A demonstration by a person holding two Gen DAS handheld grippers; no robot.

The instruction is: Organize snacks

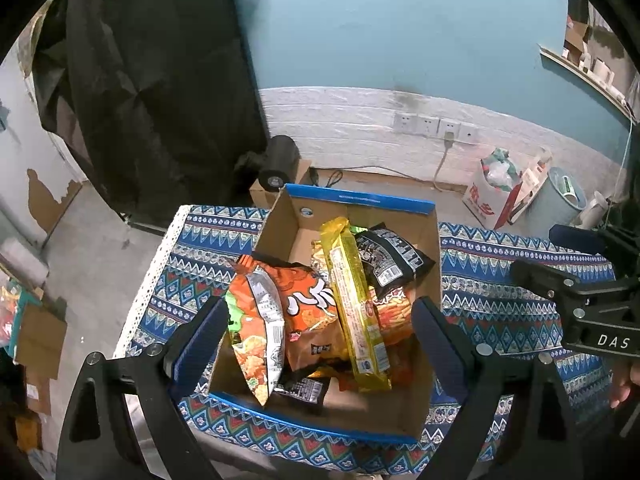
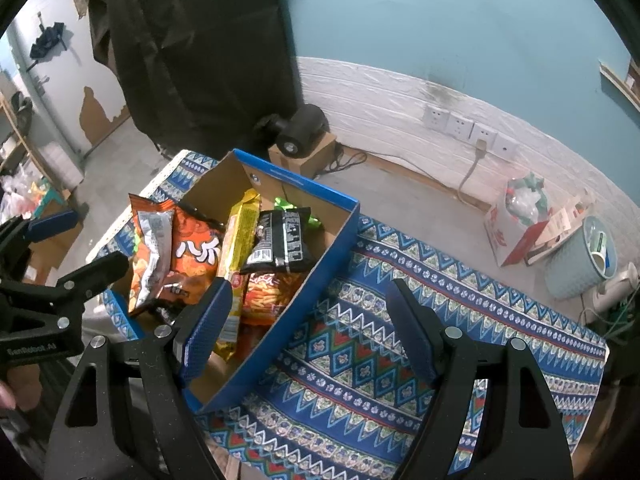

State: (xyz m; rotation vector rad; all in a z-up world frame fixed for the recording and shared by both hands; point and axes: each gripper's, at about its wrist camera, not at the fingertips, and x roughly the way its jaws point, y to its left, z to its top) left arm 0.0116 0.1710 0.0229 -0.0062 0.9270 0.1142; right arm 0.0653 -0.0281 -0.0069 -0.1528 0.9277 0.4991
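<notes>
A cardboard box with a blue rim [image 1: 360, 200] stands on the patterned tablecloth [image 1: 500, 280] and holds several snack packets. A long yellow packet [image 1: 356, 308] lies over an orange chips bag [image 1: 308, 312], beside a black packet [image 1: 388, 256] and a red-orange sticks packet [image 1: 394, 312]. An orange and silver bag [image 1: 256, 328] leans at the box's left wall. My left gripper [image 1: 320, 344] hovers open over the box with nothing pressed between its pads. My right gripper [image 2: 308, 332] is open too, straddling the box's blue right wall [image 2: 332, 248] and the cloth, gripping nothing.
On the floor behind the table are a small carton with a black cylindrical device [image 2: 300, 128], a white bag [image 2: 516, 224] and a pale bin [image 2: 580, 260]. A black drape [image 2: 200, 40] hangs at the back left. The cloth [image 2: 400, 320] to the right of the box is bare.
</notes>
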